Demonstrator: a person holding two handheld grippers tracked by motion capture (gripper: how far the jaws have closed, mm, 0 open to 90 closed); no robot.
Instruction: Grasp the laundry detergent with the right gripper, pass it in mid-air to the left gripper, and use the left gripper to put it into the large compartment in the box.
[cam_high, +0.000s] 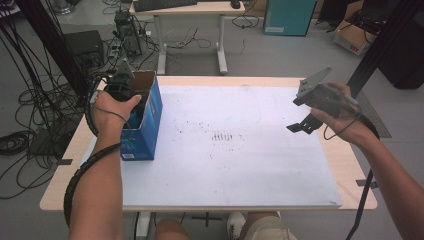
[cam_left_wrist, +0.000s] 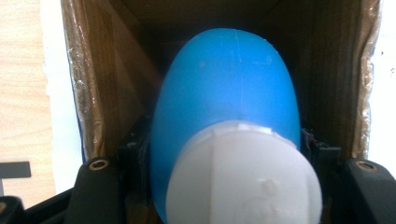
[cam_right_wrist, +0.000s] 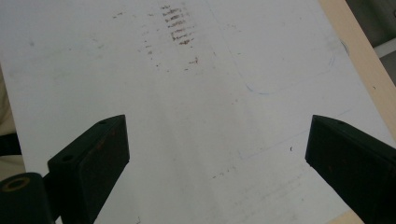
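A blue bottle (cam_left_wrist: 229, 84) with a white cap (cam_left_wrist: 243, 177) points down into an open blue cardboard box (cam_high: 145, 125) at the table's left. My left gripper (cam_left_wrist: 229, 154) is shut on the bottle, with one black jaw on each side of it. In the high view the left gripper (cam_high: 127, 95) reaches into the top of the box, and its jaws are hidden inside. My right gripper (cam_high: 300, 125) hovers over the table's right side. Its jaws stand wide open with nothing between them, above the white sheet (cam_right_wrist: 217, 149).
A white sheet (cam_high: 225, 160) with dark smudges (cam_high: 222, 136) covers most of the wooden table (cam_high: 60, 195). On the floor lie cables (cam_high: 25, 100) at the left, with a desk (cam_high: 190, 10), a teal bin (cam_high: 286, 17) and a cardboard box (cam_high: 352, 37) beyond.
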